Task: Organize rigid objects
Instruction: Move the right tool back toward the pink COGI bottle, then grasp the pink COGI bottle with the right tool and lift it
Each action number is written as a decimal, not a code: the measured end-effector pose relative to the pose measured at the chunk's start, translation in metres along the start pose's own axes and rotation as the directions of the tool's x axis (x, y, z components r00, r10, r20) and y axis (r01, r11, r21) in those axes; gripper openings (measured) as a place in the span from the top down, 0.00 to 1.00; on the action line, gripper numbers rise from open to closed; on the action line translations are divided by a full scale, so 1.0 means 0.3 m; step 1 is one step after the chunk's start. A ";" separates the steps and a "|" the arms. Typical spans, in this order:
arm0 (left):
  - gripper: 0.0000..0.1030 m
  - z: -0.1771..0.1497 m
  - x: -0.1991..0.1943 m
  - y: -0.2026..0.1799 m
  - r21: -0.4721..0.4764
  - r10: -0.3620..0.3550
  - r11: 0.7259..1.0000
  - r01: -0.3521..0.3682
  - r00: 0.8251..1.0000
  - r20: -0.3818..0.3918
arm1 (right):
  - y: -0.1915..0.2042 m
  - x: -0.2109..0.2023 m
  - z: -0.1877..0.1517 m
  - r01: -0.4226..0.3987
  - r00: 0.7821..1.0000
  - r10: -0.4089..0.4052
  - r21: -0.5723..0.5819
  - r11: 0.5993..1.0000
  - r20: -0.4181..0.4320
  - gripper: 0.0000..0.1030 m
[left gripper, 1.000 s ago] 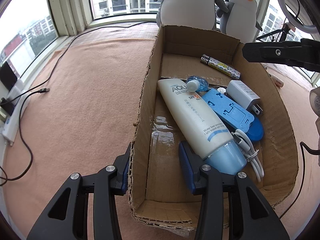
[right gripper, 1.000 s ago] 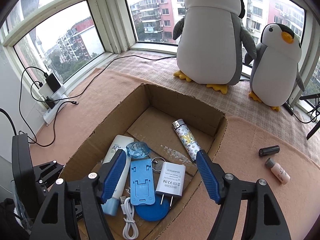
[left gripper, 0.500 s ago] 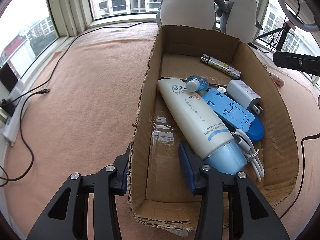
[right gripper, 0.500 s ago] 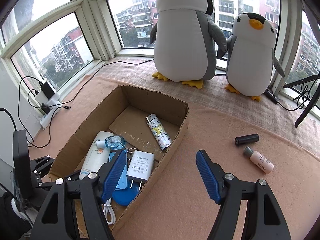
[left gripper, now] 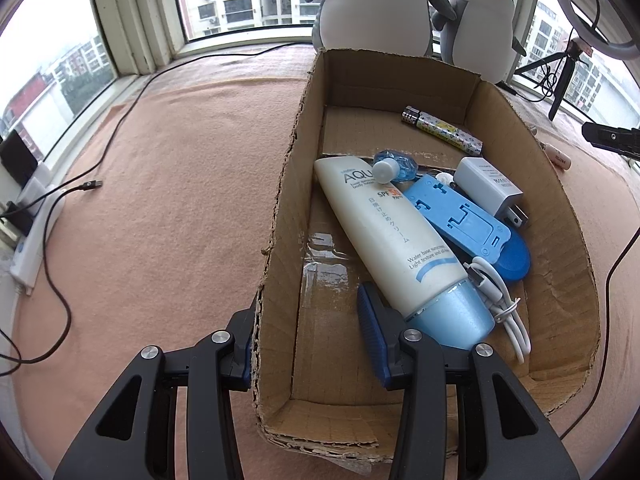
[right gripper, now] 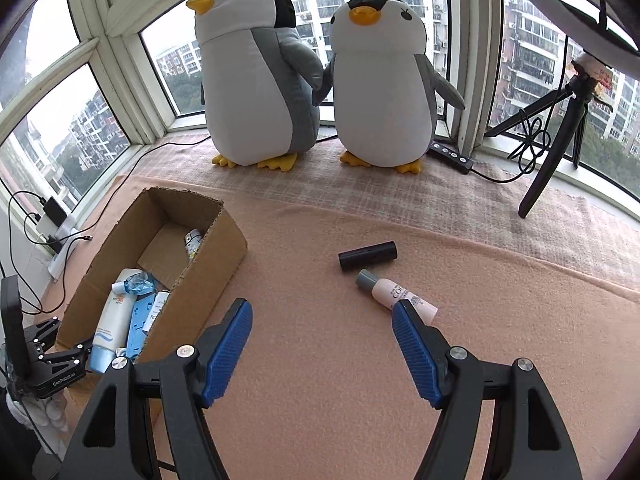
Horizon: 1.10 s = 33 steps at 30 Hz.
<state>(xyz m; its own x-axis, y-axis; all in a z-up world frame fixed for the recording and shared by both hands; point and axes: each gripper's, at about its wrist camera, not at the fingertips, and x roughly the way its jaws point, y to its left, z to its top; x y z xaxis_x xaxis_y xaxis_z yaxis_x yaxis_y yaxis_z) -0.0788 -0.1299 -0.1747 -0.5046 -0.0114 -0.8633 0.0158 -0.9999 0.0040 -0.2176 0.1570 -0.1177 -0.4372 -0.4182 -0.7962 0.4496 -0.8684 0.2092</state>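
Cardboard box (left gripper: pixel 400 80) on pink blanket (left gripper: pixel 180 200), open-topped, edges torn. Inside: white sunscreen tube (left gripper: pixel 384 232) with pale blue cap toward the near end, printed "AQUA", "SPF 50", Japanese script, "Water base sunscreen / Light texture"; blue plastic phone stand (left gripper: pixel 460 216) beside it atop a blue disc; white plug adapter (left gripper: pixel 486 186), label text too small to read; patterned lighter (left gripper: pixel 444 130) at the far end; small blue bottle with white cap (left gripper: pixel 394 168) touching tube's top; coiled white cable (left gripper: pixel 496 296) by the cap.

Outside box, well apart to its right: black cylinder (right gripper: pixel 368 255) lying flat, and just beside it a pale pink tube with grey cap (right gripper: pixel 394 296), lettering starting "COC", rest unclear.

Left hand-held gripper (left gripper: pixel 308 336) straddling box's left wall, fingers spread, one outside, one inside next to tube's cap; not pinched. "GenRobot.AI" readable on its body in right wrist view.
Right hand-held gripper (right gripper: pixel 322 344) spread wide over bare blanket, empty; right finger's tip overlaps pink tube's end in view.

Two plush penguins (right gripper: pixel 256 80) on window ledge beyond; tripod (right gripper: pixel 560 120) far right.
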 end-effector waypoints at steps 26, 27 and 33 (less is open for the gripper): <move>0.58 0.000 0.001 -0.004 0.002 0.008 1.000 -0.008 1.000 -0.006 | -0.110 0.257 0.032 0.070 0.977 -0.093 -0.124 0.990 -0.192 0.67; 0.58 -0.001 0.001 -0.003 0.001 0.007 1.000 -0.007 1.000 -0.006 | -0.109 0.255 0.030 0.070 0.977 -0.093 -0.124 0.990 -0.194 0.69; 0.58 -0.002 0.002 -0.005 0.001 0.007 1.000 -0.007 1.000 -0.006 | -0.104 0.241 0.016 0.072 0.975 -0.092 -0.105 0.992 -0.202 0.83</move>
<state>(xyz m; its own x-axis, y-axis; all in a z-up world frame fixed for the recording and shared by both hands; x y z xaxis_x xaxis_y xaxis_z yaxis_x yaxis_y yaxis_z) -0.0785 -0.1285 -0.1755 -0.4994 -0.0187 -0.8662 0.0186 -0.9998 0.0109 -0.2670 0.1526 -0.1792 -0.3102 -0.2740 -0.9103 0.4967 -0.8632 0.0906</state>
